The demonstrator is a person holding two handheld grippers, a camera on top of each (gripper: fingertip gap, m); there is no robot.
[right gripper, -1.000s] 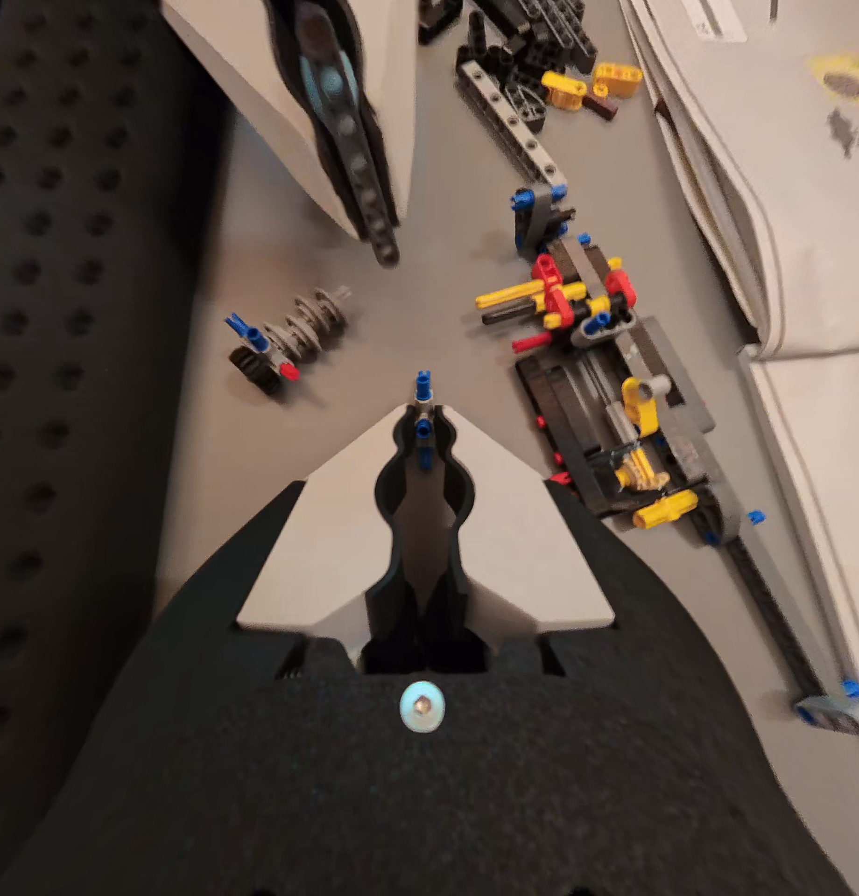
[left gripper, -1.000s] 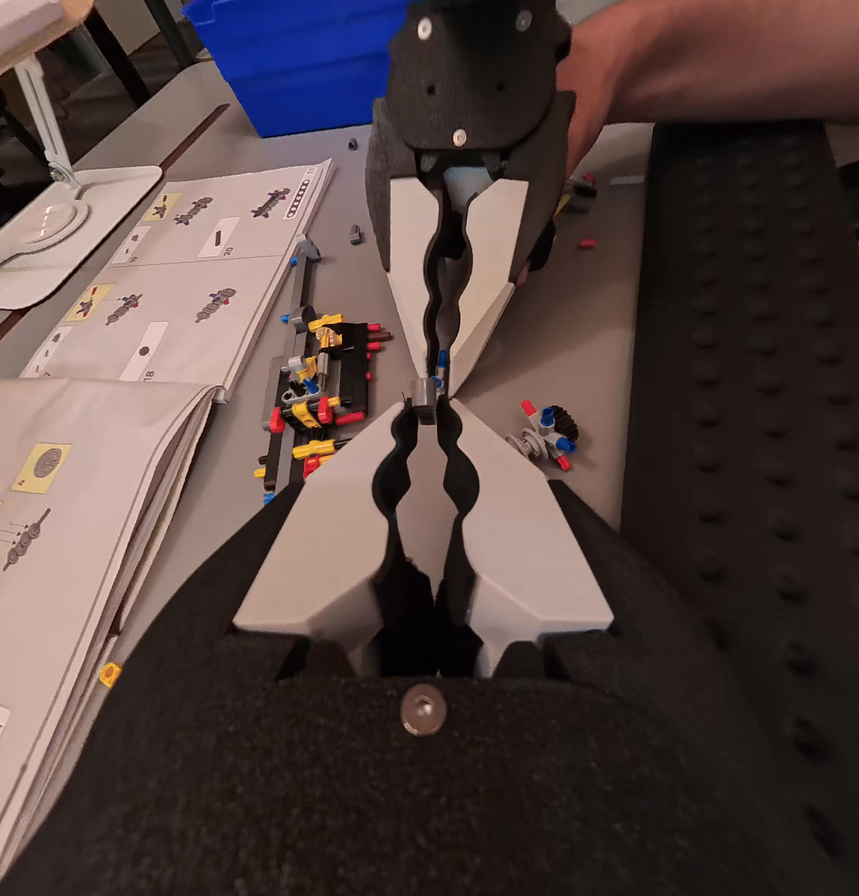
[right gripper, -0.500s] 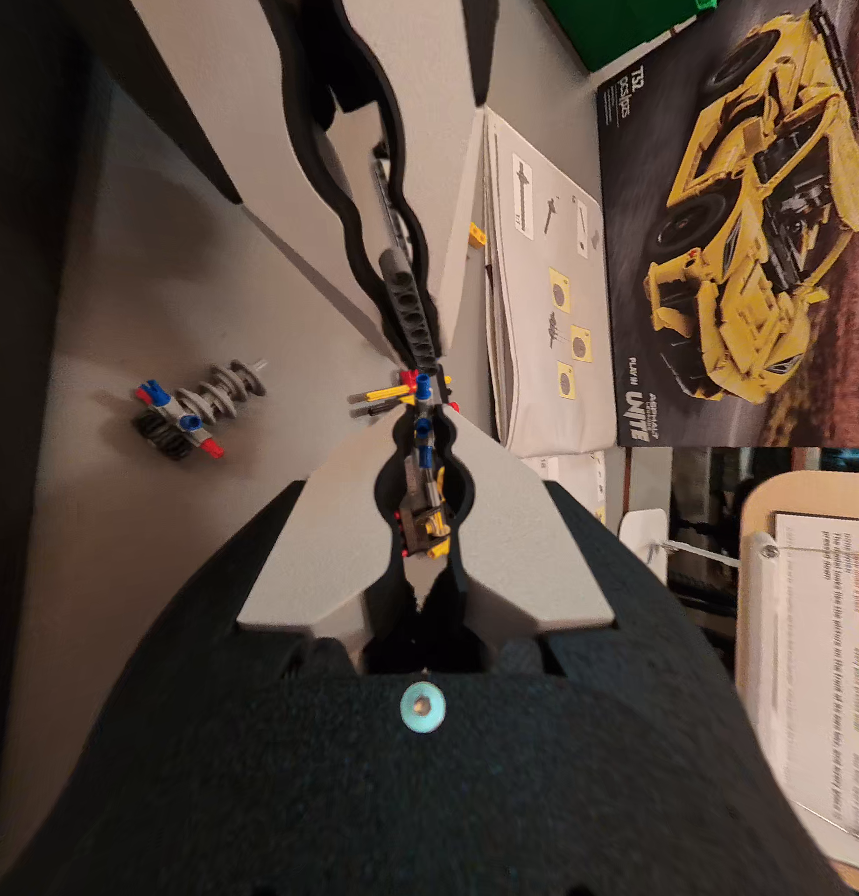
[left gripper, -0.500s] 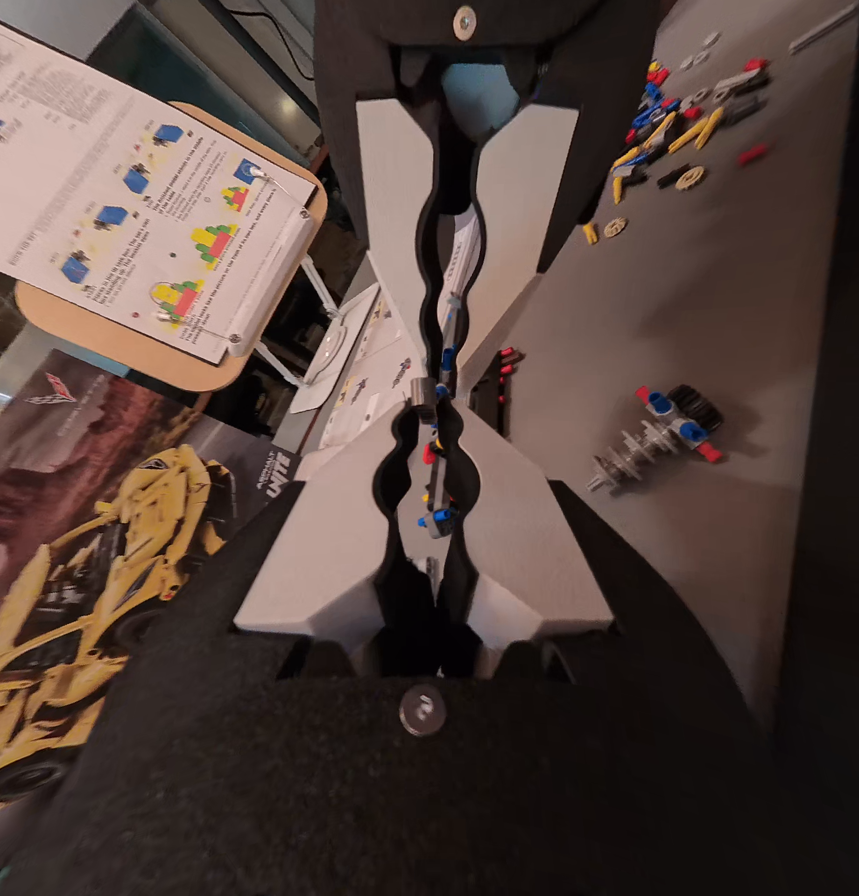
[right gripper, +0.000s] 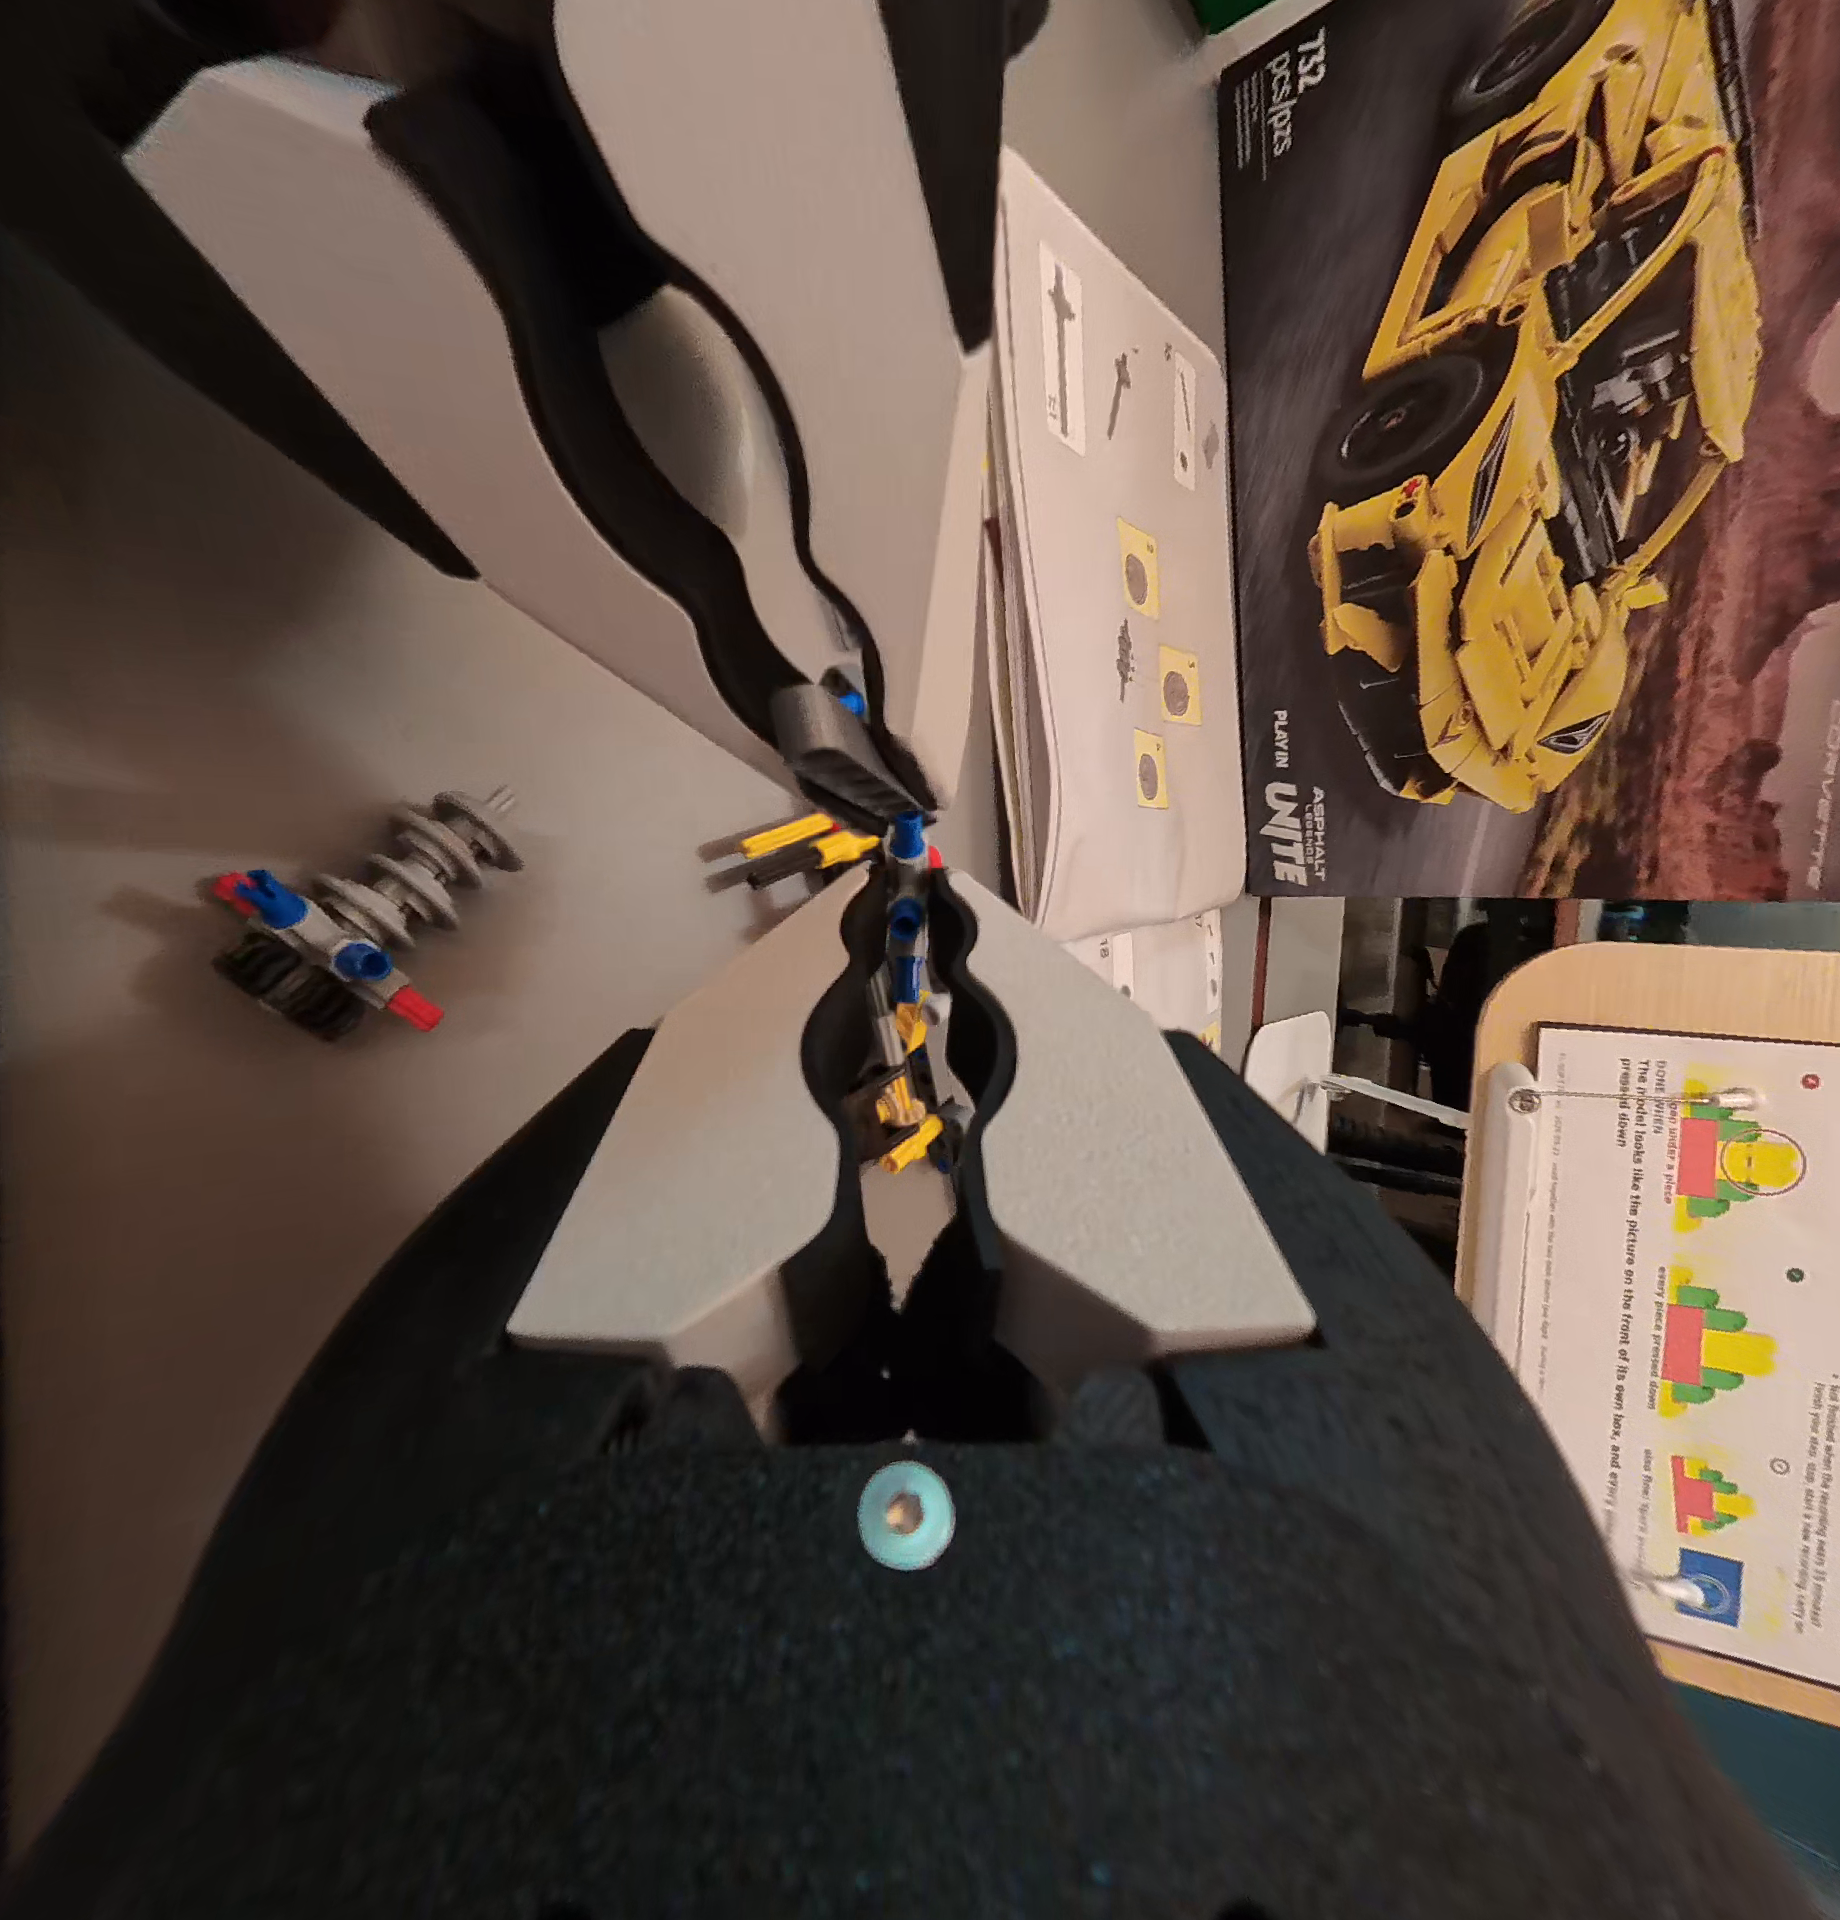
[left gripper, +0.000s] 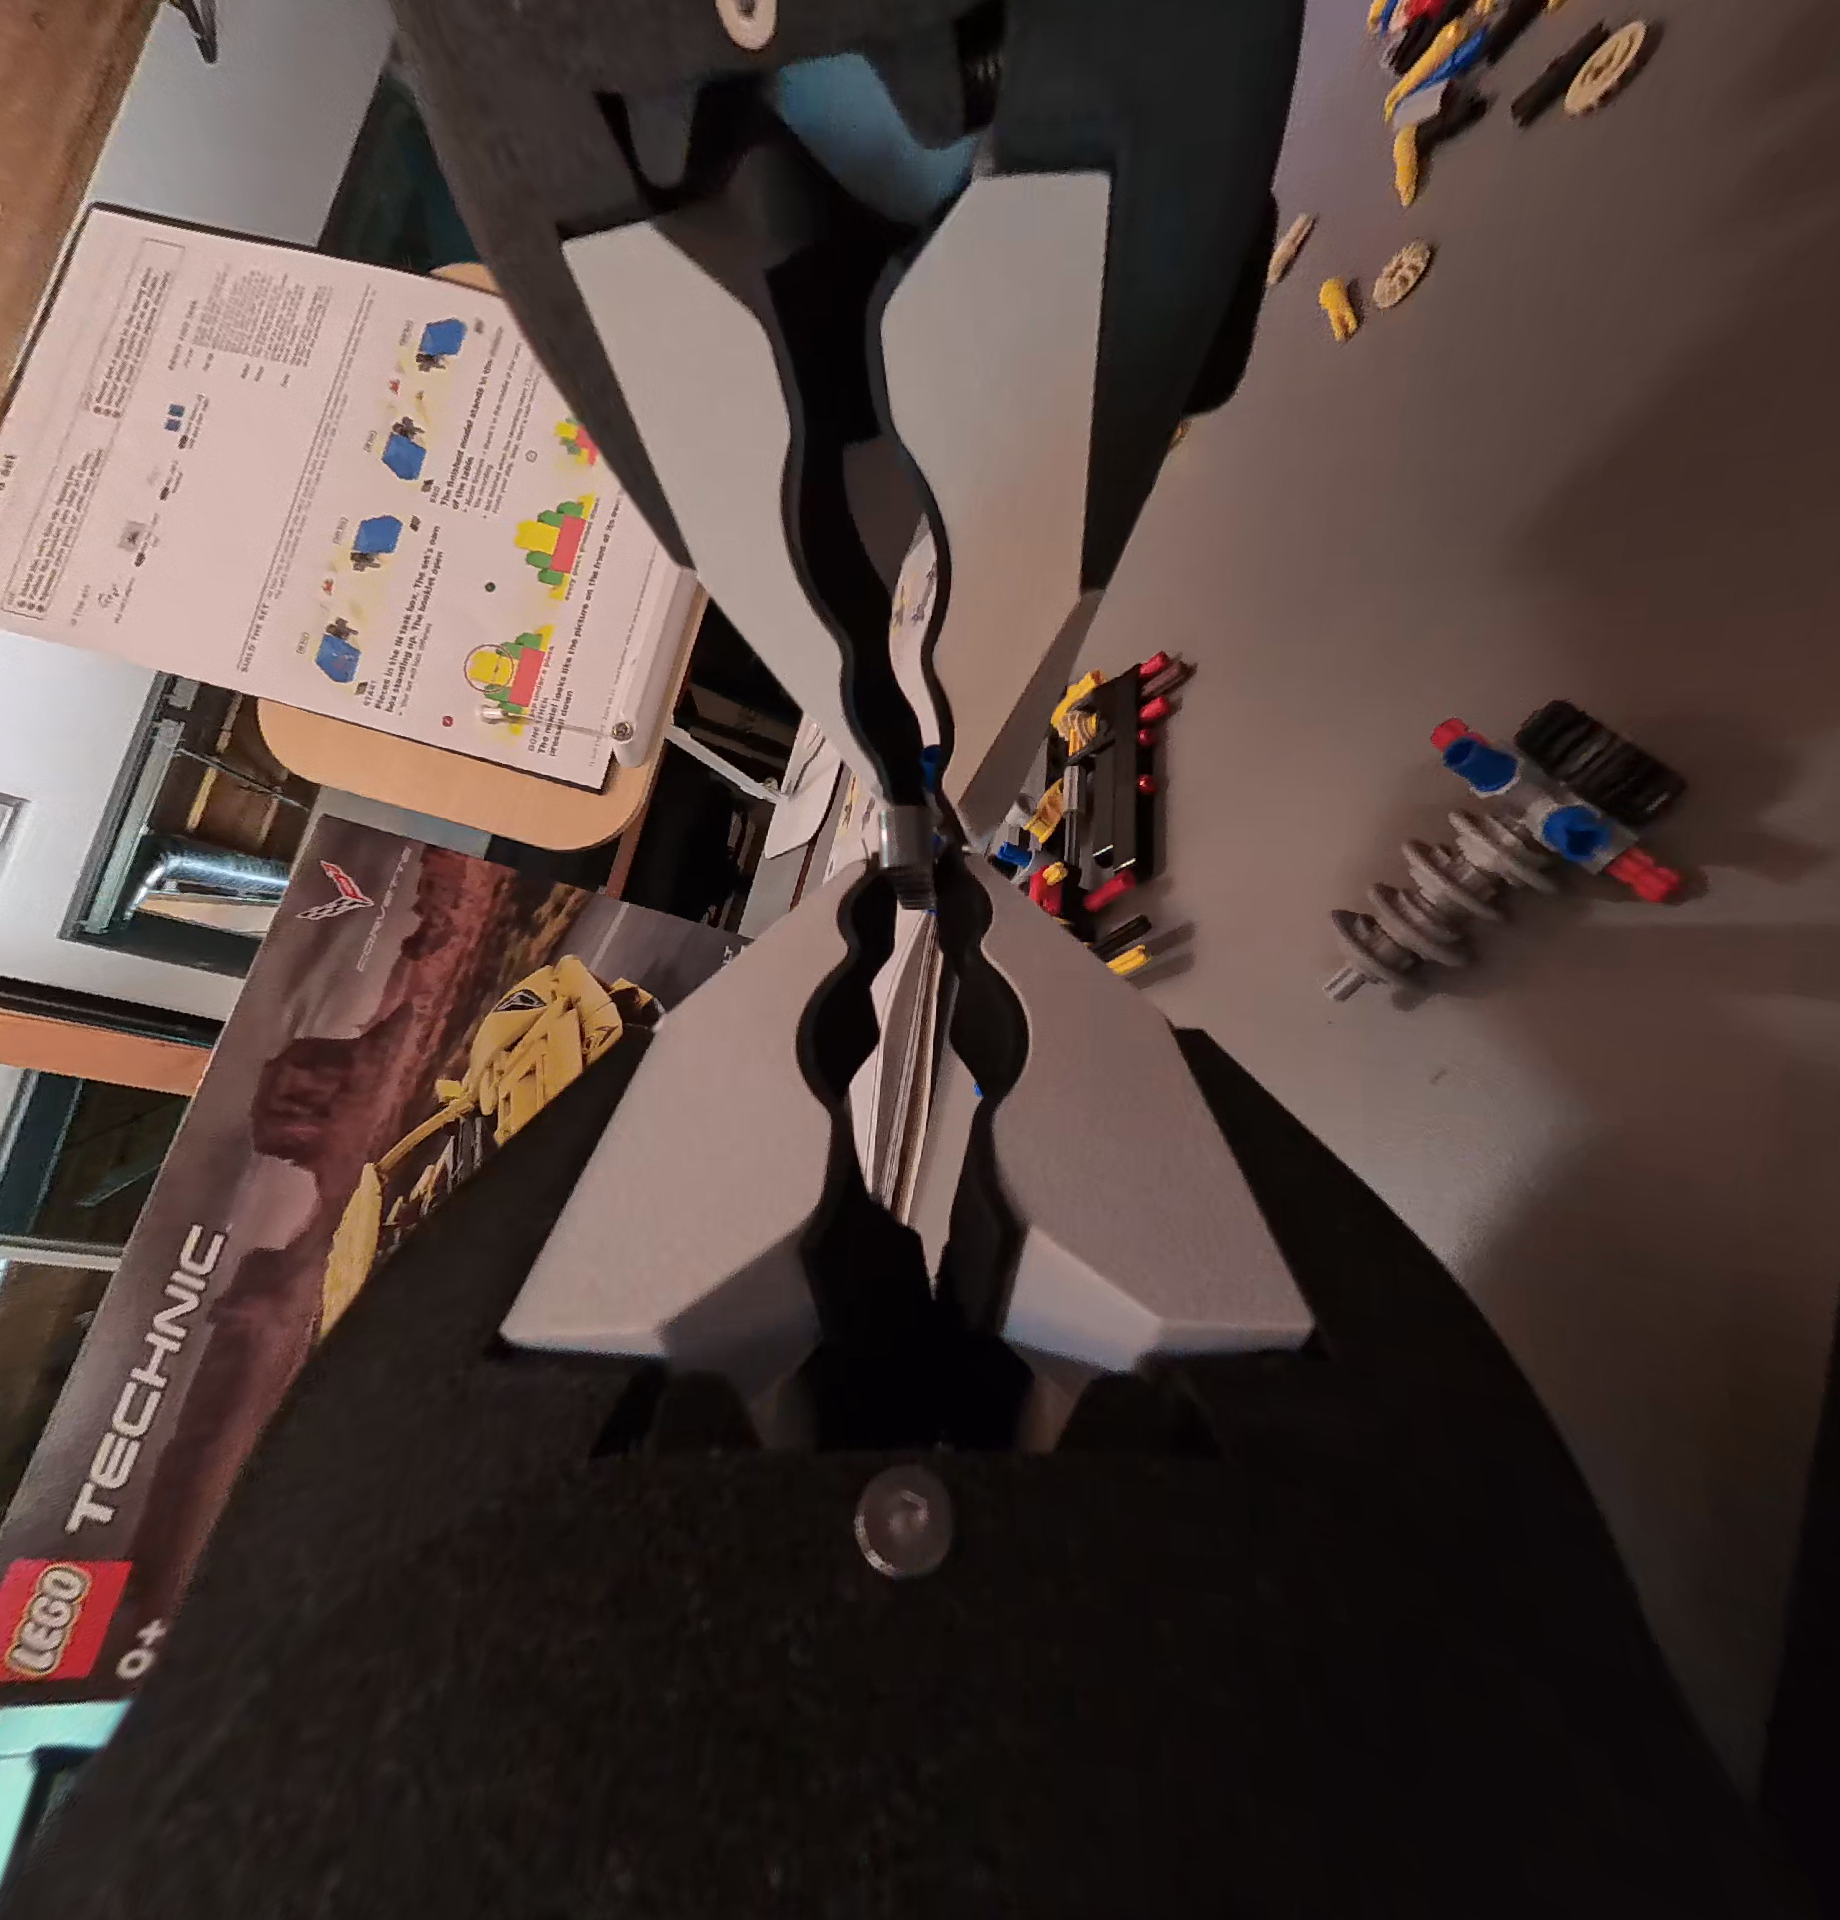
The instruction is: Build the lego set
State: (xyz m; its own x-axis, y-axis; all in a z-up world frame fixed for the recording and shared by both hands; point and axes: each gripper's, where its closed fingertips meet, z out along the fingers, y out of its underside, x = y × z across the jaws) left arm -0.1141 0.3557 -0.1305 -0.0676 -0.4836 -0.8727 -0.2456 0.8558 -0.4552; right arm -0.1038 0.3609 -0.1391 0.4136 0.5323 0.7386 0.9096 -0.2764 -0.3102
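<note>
A: What was the biggest thing there?
B: The grey desk (left gripper: 1518, 540), then the set's box (right gripper: 1539, 447) with a yellow car on it at the upper right of the right wrist frame, with the open instruction booklet (right gripper: 1103, 520) just left of it.
A: And the tongs?
B: The left tongs (left gripper: 911, 883) were pinched tight on a dark grey beam (right gripper: 843, 764). The right tongs (right gripper: 911, 873) were clamped on a small grey piece with blue pins (right gripper: 903, 847). The two sets met tip to tip at frame centre, above the desk.
A: Anything smaller?
B: The half-built chassis (left gripper: 1098, 800) lay right of centre, a grey gear-and-axle assembly (left gripper: 1498, 852) farther right, and loose parts (left gripper: 1415, 125) at the upper right.
</note>
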